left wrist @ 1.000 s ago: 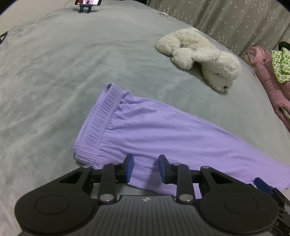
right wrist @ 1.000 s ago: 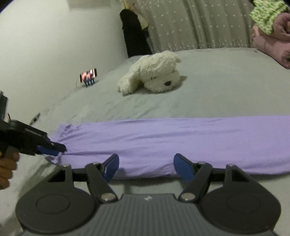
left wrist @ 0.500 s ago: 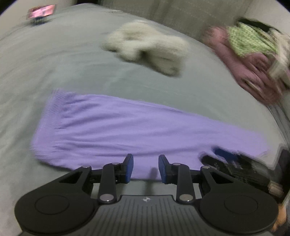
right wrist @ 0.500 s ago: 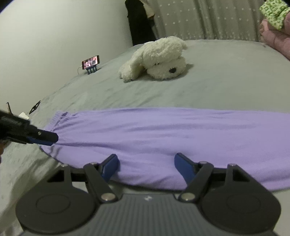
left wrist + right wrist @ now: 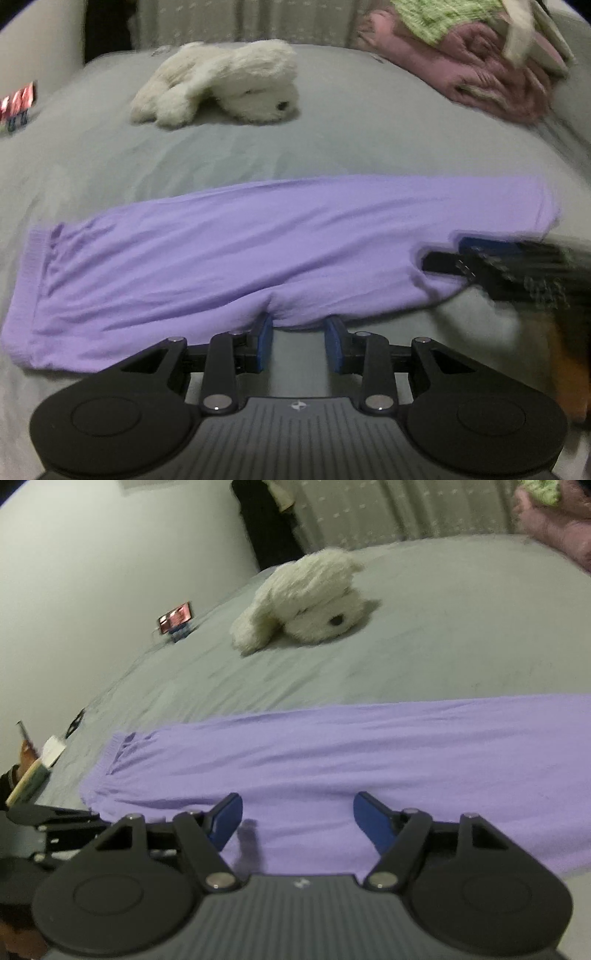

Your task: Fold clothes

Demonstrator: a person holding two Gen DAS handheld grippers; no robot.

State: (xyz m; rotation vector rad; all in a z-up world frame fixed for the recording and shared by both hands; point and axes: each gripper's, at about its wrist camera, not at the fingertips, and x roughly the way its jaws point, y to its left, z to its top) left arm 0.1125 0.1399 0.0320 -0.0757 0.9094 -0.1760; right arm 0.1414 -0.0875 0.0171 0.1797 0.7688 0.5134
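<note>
Purple trousers (image 5: 258, 251) lie flat in a long strip across the grey bed (image 5: 332, 147), with the elastic waistband (image 5: 37, 254) at the left end. My left gripper (image 5: 298, 326) sits at the middle of their near edge. Its jaws are opening and only the cloth's edge lies just ahead of the pads, with nothing pressed between them. My right gripper (image 5: 297, 812) stands wide open low over the trousers (image 5: 369, 746), gripping nothing. In the left wrist view the right gripper (image 5: 454, 254) rests over the leg end at the right.
A white plush dog (image 5: 229, 88) lies beyond the trousers. A phone on a stand (image 5: 176, 618) is at the far left of the bed. Pink bedding with a green cloth (image 5: 480, 74) is piled at the far right. A curtain and a wall stand behind.
My left gripper has slid from the waistband end along the near edge to the middle of the trousers and rolled. The right gripper has stayed almost where it was, still open.
</note>
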